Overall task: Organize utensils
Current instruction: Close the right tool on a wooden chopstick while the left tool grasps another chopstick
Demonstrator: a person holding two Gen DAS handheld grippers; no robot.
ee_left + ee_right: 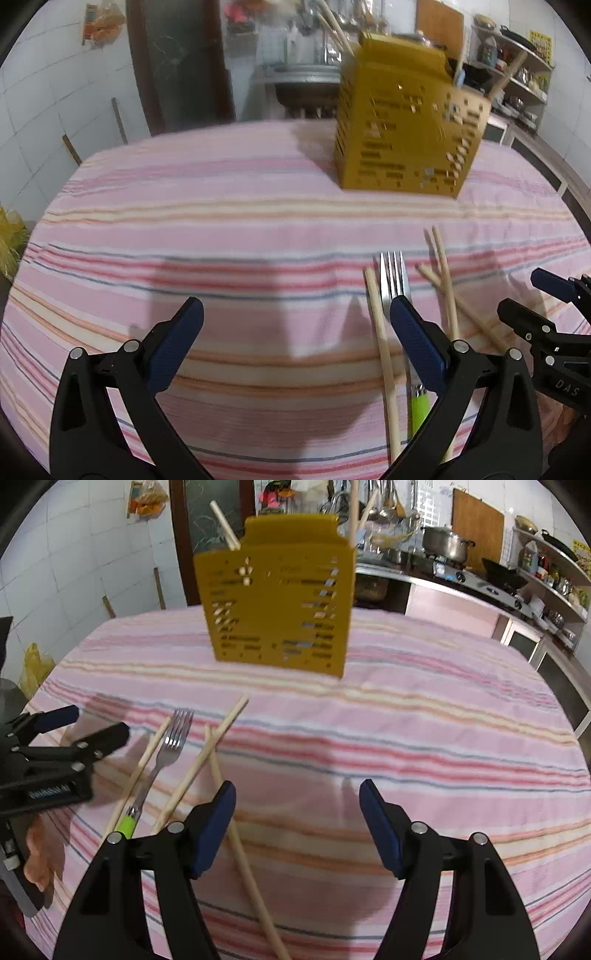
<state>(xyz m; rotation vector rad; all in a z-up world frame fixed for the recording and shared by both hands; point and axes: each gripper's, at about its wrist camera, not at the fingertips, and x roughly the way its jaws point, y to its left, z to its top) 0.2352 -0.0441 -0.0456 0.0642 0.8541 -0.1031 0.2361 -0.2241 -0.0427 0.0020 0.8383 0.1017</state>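
A yellow perforated utensil holder [406, 129] stands upright at the far side of the table, with chopsticks sticking out of it; it also shows in the right wrist view [277, 602]. A fork with a green handle [395, 273] lies on the cloth among several loose wooden chopsticks [382, 347]; the fork [162, 760] and chopsticks [199, 768] also show in the right wrist view. My left gripper [295, 314] is open and empty, its right finger over the fork. My right gripper [297, 794] is open and empty, just right of the chopsticks.
The table carries a pink striped cloth [221, 221]. The right gripper [546, 295] shows at the right edge of the left wrist view, the left gripper [85, 727] at the left of the right wrist view. A kitchen counter with a pot [447, 544] and shelves stands behind.
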